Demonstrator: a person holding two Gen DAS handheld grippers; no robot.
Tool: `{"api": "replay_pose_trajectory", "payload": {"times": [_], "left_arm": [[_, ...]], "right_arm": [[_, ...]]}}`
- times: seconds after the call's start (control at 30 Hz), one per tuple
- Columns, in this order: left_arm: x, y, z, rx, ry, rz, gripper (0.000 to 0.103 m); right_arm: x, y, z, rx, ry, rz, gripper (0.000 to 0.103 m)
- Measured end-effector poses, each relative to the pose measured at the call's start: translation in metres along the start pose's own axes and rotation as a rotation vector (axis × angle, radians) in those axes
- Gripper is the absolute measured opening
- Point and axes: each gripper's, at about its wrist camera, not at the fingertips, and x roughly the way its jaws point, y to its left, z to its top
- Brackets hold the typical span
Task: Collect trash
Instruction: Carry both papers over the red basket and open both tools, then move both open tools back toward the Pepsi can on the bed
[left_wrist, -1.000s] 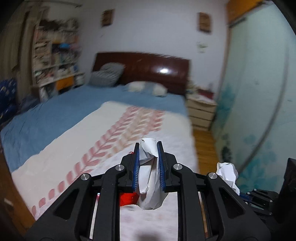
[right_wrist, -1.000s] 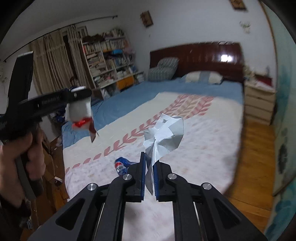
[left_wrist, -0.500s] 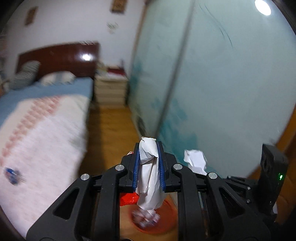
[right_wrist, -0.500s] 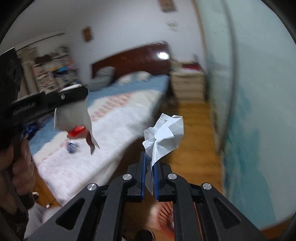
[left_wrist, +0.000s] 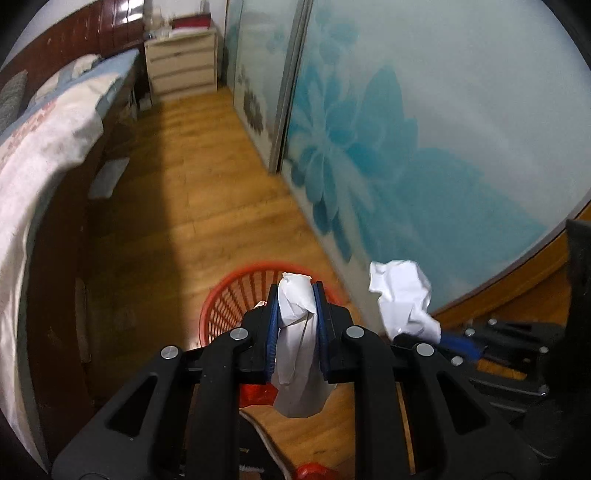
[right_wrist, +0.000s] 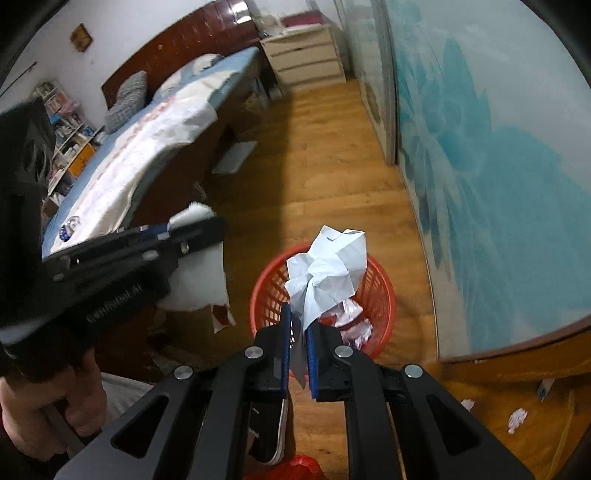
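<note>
My left gripper (left_wrist: 295, 295) is shut on a white wrapper with a red part (left_wrist: 299, 354) and holds it above the near side of a red slatted trash basket (left_wrist: 225, 299). My right gripper (right_wrist: 298, 317) is shut on a crumpled pale-blue paper (right_wrist: 328, 269) above the same basket (right_wrist: 380, 295), which has crumpled trash (right_wrist: 351, 321) in it. The left gripper and its wrapper (right_wrist: 195, 280) show at the left of the right wrist view. The right gripper's paper (left_wrist: 402, 295) shows at the right of the left wrist view.
The bed (right_wrist: 147, 140) with a white and blue cover runs along the left, with a blue can (right_wrist: 70, 225) on it. A sliding door with a blue flower print (left_wrist: 406, 129) lines the right. A white nightstand (right_wrist: 306, 59) stands at the far end. Paper scraps (right_wrist: 517, 417) lie at lower right.
Both grippers have swung from the bed toward the floor and down over the red basket, each still gripping its trash. The basket now fills the lower middle of both views.
</note>
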Motion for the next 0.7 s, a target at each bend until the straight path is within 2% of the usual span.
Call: {"api": "replay_pose_trajectory", "payload": {"times": [0.1,0.23,0.4,0.5,0.53,0.57,0.6,0.63,0.7], "left_arm": [[0.008,0.003,0.006,-0.006,0.015,-0.001,0.017],[0.014,0.007,0.006,-0.013,0.025,0.008,0.018],[0.01,0.004,-0.002,-0.017,0.023,0.02,0.018],[0.008,0.004,-0.005,-0.018,0.007,0.03,0.024],[0.007,0.005,-0.006,-0.023,0.001,0.03,0.032],[0.008,0.007,-0.006,-0.028,-0.004,0.031,0.044],[0.007,0.009,-0.006,-0.034,-0.011,0.038,0.052],[0.006,0.012,-0.006,-0.04,-0.021,0.042,0.063],[0.005,0.016,-0.006,-0.049,-0.029,0.045,0.066]], "right_arm": [[0.013,-0.004,0.0,0.016,0.013,-0.002,0.009],[0.026,0.014,0.01,0.014,0.018,-0.009,0.01],[0.029,0.019,0.015,0.021,0.015,-0.017,0.011],[0.029,0.021,0.016,0.023,0.011,-0.015,0.013],[0.029,0.022,0.016,0.026,0.01,-0.014,0.015],[0.026,0.022,0.017,0.027,0.007,-0.013,0.029],[0.026,0.021,0.017,0.029,-0.001,-0.017,0.053],[0.024,0.021,0.017,0.031,-0.015,-0.018,0.061],[0.023,0.02,0.017,0.036,-0.027,-0.026,0.062]]}}
